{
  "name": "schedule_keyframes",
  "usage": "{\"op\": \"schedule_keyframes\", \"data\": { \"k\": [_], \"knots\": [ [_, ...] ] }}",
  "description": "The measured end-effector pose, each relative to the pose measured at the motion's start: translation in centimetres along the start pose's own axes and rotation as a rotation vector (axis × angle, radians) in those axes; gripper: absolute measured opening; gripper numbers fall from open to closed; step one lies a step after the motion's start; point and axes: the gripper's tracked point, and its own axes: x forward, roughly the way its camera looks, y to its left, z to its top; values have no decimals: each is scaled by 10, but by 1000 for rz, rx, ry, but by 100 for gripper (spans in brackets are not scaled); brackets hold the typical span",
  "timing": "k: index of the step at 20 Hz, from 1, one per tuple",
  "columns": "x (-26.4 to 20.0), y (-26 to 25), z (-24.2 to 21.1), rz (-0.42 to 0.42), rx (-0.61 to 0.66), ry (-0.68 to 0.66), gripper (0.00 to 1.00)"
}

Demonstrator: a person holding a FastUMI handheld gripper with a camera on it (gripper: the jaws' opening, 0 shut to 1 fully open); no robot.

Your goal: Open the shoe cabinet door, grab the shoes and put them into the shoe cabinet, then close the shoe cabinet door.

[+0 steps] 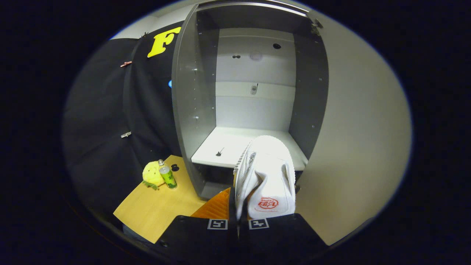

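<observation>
A white shoe (265, 176) with a red mark on its heel hangs between my fingers, toe pointing at the cabinet. My gripper (238, 217) is shut on the shoe's heel edge. Straight ahead stands the grey shoe cabinet (191, 110), open, with a white shelf (224, 145) just beyond the shoe's toe. The cabinet door (353, 140) is swung wide open on the right, its pale inner face toward me. The shoe's toe is over the front lip of the shelf.
A wooden table top (158, 206) lies below left, carrying a yellow plush toy (152, 175) and a small green bottle (167, 175). An orange mat (215, 208) lies under the shoe by the cabinet's foot. Black cloth wall (103, 121) stands on the left.
</observation>
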Motion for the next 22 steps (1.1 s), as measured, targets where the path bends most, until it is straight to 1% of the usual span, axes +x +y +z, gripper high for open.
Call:
{"op": "schedule_keyframes", "data": {
  "k": [2,7,10,12,15,18,20,22],
  "knots": [
    [23,-3,23,-18,-22,-23,6],
    [91,-9,72,-24,-6,-49,6],
    [133,-21,95,-58,-39,-62,6],
    [163,-23,107,-66,-40,-59,5],
    [206,-22,108,-72,-64,-32,6],
    [241,-21,92,-72,-46,24,5],
    [257,-22,87,-78,-23,34,5],
    [262,-19,82,-68,-13,45,5]
  ]
}}
